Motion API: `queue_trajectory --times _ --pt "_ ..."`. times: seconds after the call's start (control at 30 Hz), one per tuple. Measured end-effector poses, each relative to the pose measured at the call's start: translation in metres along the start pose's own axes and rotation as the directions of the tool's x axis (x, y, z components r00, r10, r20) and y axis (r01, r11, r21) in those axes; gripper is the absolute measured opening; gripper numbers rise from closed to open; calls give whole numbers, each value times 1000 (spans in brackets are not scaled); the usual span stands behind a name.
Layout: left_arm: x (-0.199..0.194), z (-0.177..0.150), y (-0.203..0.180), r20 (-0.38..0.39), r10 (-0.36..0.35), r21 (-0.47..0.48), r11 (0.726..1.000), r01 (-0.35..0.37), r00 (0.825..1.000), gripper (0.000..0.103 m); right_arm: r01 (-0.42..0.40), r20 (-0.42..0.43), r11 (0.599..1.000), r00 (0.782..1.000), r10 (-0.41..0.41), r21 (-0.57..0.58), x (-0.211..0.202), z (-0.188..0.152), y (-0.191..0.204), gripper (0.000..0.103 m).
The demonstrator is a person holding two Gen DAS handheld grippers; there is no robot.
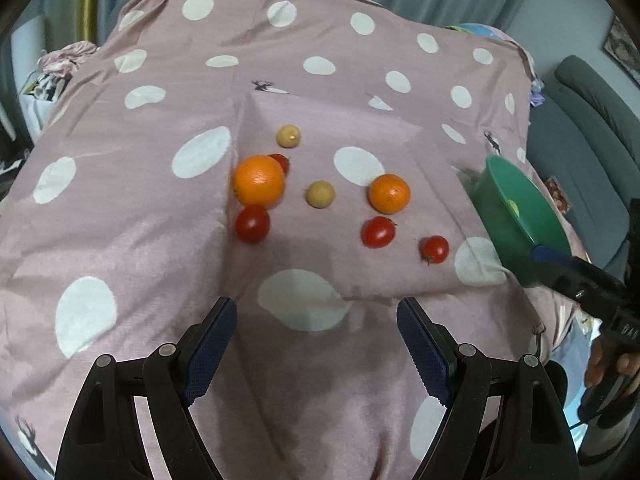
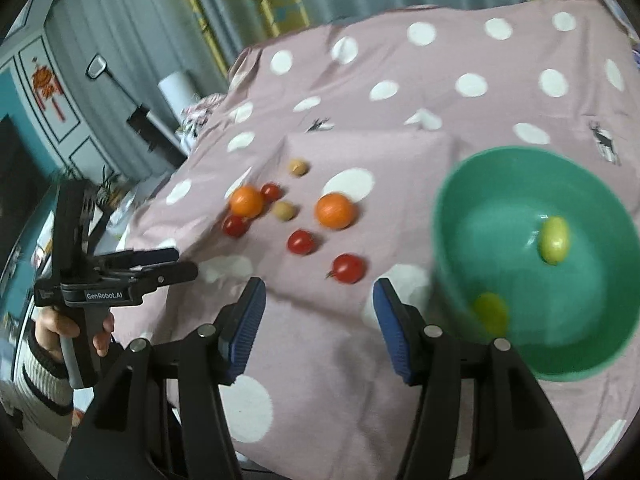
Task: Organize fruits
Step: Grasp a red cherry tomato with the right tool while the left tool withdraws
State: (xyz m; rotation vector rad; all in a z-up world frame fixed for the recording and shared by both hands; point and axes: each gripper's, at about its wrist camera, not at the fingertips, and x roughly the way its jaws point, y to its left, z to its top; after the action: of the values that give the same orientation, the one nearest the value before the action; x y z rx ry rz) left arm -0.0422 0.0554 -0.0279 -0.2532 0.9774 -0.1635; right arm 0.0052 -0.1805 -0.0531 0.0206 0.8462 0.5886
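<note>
1. Left wrist view: left gripper (image 1: 316,316) spread wide with nothing in it, hanging over the spotted cloth (image 1: 120,208). Two oranges (image 1: 259,180), four tomatoes (image 1: 378,232) and two tan fruits (image 1: 320,194) sit loose mid-cloth; green bowl (image 1: 516,216) at the right edge, tilted
2. Right wrist view: right gripper (image 2: 320,300) also wide apart and empty. Bowl just right of it, with two yellow-green fruits (image 2: 554,239) inside

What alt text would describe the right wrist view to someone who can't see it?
An open right gripper hovers over a pink polka-dot cloth scattered with two oranges, four tomatoes and two tan fruits; a green bowl at right holds yellow-green fruit.
</note>
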Motion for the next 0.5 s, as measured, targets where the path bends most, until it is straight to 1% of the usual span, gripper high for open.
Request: queue_trajectory --times 0.1,0.2,0.37,0.5 --pt "4 -2 -6 -5 -17 15 1000 17 1000 82 7 -39 1000 999 -8 -21 17 -2 8 56" --pt "7 -2 -14 -6 -30 40 999 30 1000 83 42 -63 999 997 -44 -24 31 -3 10 56" --pt "12 0 -22 -3 -44 76 996 44 999 83 92 -85 995 992 -94 -27 46 -2 8 56" --pt "19 -2 -23 -15 -56 78 995 57 998 83 128 -95 991 987 -131 -46 58 -2 8 56"
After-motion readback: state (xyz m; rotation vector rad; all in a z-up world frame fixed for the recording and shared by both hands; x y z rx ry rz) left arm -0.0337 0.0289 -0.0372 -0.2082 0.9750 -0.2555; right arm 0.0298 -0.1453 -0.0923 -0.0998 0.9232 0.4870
